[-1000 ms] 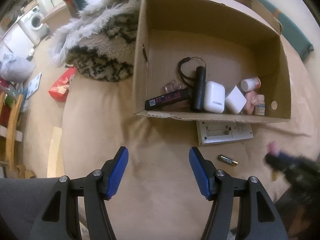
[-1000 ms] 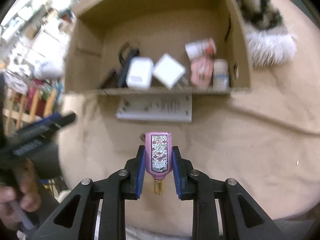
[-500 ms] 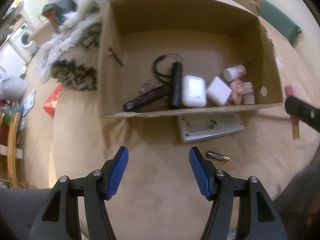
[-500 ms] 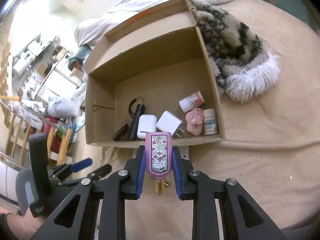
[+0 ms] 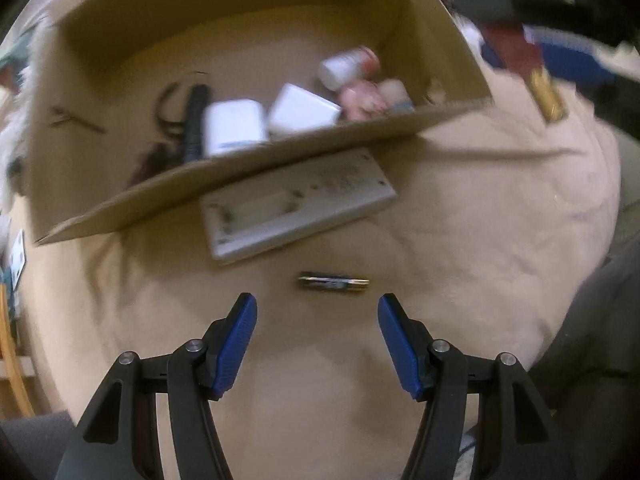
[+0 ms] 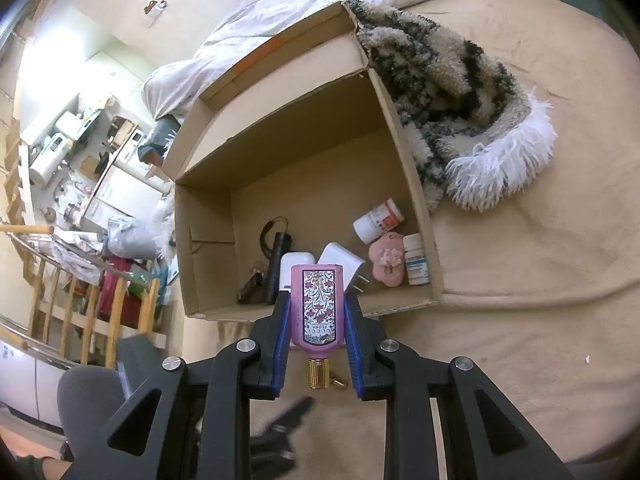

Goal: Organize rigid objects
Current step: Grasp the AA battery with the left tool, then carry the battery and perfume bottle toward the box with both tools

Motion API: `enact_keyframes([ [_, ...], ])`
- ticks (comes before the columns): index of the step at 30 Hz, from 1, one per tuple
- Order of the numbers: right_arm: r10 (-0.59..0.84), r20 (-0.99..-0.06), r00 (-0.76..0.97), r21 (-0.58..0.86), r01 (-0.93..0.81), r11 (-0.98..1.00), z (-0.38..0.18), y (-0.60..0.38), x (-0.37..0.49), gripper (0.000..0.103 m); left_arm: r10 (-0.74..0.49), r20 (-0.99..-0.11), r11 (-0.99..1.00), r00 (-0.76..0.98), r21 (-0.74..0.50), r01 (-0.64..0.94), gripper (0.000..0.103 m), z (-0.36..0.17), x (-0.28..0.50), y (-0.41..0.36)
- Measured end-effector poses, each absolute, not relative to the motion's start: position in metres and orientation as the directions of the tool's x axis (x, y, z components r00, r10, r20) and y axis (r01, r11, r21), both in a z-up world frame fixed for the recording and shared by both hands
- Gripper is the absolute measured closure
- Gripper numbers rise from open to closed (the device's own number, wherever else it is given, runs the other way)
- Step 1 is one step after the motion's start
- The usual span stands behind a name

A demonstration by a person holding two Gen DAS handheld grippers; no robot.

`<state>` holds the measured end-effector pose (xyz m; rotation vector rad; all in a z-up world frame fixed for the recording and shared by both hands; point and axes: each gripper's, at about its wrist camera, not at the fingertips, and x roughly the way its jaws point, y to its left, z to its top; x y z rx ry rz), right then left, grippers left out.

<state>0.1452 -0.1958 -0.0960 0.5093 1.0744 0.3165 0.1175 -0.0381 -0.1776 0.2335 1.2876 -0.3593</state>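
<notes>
The left gripper [image 5: 318, 312] is held with its jaws wide and nothing between them, pointed steeply down at the tan cover. Just beyond the fingertips, a little right of the midline between them, a battery [image 5: 333, 282] lies flat on the cover. Its long axis runs across the picture, roughly along the line from one pad to the other, so the pads would meet its ends rather than its sides; a roll of the wrist is judged necessary before closing. Which end is the positive one cannot be told through the blur. Beyond the battery a flat white device [image 5: 298, 208] lies against the near wall of the box [image 5: 248, 164], its long side along that wall, with one end nearer the battery. The left gripper is judged the nearer to the battery, since the right gripper [image 6: 318, 312] is occupied: its jaws are clamped narrowly on a pink bottle [image 6: 318, 310], held upside down with the gold cap towards the camera and the base pointing at the box [image 6: 416, 204]. The bottle's long axis lies along the fingers, hanging above the near wall.
</notes>
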Motion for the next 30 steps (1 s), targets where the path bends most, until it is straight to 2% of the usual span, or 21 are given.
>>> enact_keyframes([
  [4,0.479,-0.758,0.443,0.531,-0.007,0.847,-0.097,-0.193,0.146,0.076,-0.12,-0.969,0.912,0.215,-0.022,0.409,0.044,-0.196,0.126,-0.056],
  [8,0.467,-0.769,0.437,0.522,0.007,0.853,-0.101,-0.195,0.146,0.076,-0.11,-0.974,0.912,0.198,-0.02,0.41,0.049,-0.207,0.135,-0.064],
  [10,0.461,-0.773,0.437,0.517,0.011,0.856,-0.102,-0.195,0.147,0.076,-0.118,-0.971,0.918,0.208,-0.027,0.395,0.064,-0.207,0.139,-0.063],
  [14,0.458,-0.777,0.433,0.512,0.01,0.859,-0.103,-0.195,0.148,0.076,-0.142,-0.97,0.919,0.196,-0.055,0.391,0.063,-0.208,0.141,-0.06],
  [30,0.449,-0.795,0.408,0.495,0.009,0.869,-0.109,-0.19,0.15,0.076,-0.027,-0.984,0.968,0.173,0.018,0.251,0.064,-0.199,0.143,0.005],
])
